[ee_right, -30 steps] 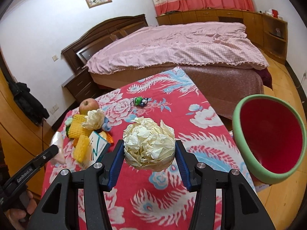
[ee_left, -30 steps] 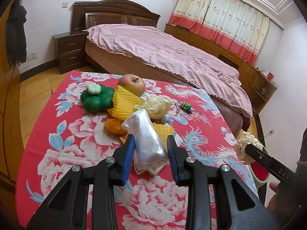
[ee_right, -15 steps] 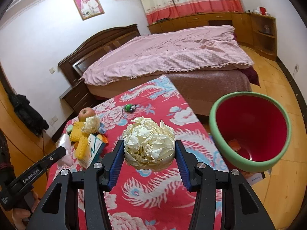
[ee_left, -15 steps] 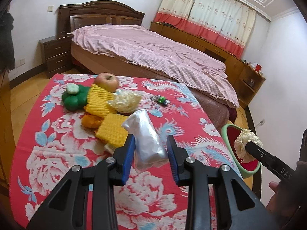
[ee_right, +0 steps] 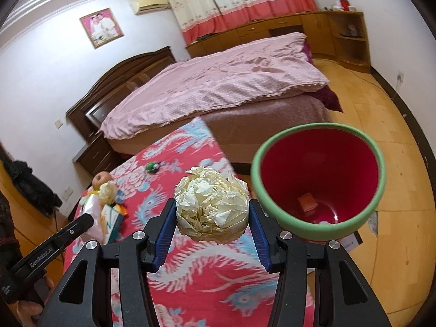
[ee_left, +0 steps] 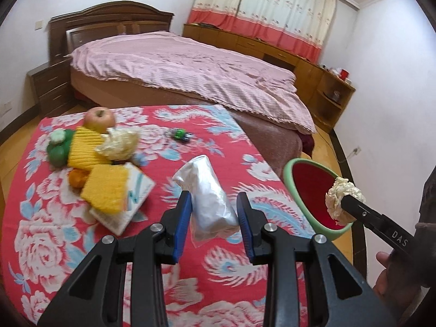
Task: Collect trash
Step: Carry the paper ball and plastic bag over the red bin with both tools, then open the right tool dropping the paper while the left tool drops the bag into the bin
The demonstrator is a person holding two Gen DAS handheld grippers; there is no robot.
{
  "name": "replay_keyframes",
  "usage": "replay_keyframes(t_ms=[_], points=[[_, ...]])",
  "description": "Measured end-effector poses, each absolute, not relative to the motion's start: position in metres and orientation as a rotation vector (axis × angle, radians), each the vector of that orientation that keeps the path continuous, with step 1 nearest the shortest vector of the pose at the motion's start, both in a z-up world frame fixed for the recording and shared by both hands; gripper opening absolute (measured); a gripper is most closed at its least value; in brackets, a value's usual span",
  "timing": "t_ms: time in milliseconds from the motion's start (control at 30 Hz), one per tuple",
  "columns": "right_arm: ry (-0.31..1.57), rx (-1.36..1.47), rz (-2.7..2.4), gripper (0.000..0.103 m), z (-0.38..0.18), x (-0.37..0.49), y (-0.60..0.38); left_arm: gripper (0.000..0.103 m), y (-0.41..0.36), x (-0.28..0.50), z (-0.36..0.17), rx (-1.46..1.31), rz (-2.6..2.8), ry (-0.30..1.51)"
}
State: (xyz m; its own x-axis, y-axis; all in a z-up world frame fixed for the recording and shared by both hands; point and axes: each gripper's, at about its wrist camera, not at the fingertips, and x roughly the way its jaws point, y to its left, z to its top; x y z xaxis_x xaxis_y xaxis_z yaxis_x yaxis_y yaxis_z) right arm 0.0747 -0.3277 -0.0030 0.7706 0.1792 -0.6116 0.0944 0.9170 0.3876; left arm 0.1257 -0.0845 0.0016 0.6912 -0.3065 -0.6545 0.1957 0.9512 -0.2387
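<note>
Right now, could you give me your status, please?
Left gripper shut on silver plastic bag. Right gripper shut on crumpled paper ball, beside red bin.

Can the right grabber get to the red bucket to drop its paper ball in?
Probably yes. The right gripper, shut on the crumpled paper ball, is right next to the red bin. The bin's mouth faces it, and nothing sits between them.

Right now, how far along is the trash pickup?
Done: a small orange scrap already lies in the red bin with the green rim. In hand: the right gripper holds a crumpled paper ball, the left gripper a clear plastic bag. Left: another crumpled wad on the table.
</note>
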Motion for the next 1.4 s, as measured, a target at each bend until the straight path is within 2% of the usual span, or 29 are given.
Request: replay_keyframes(t_ms=[767, 1000, 1100, 1400], points=[[0.751, 0.525, -0.139, 0.056, -0.050, 0.091, -0.425, 0.034, -0.207, 0.170, -0.024, -0.034, -0.475, 0.836], [0.750, 0.507, -0.182, 0.062, -0.056, 0.096, -0.440, 0.034, -0.239, 0.181, -0.034, -0.017, -0.529, 0.856], [0.746, 0.501, -0.190, 0.068, -0.057, 0.098, -0.444, 0.034, -0.249, 0.185, -0.038, -0.012, -0.549, 0.862], [0.721, 0.525, -0.212, 0.069, -0.056, 0.096, -0.458, 0.034, -0.274, 0.192, -0.047, 0.008, -0.594, 0.881]])
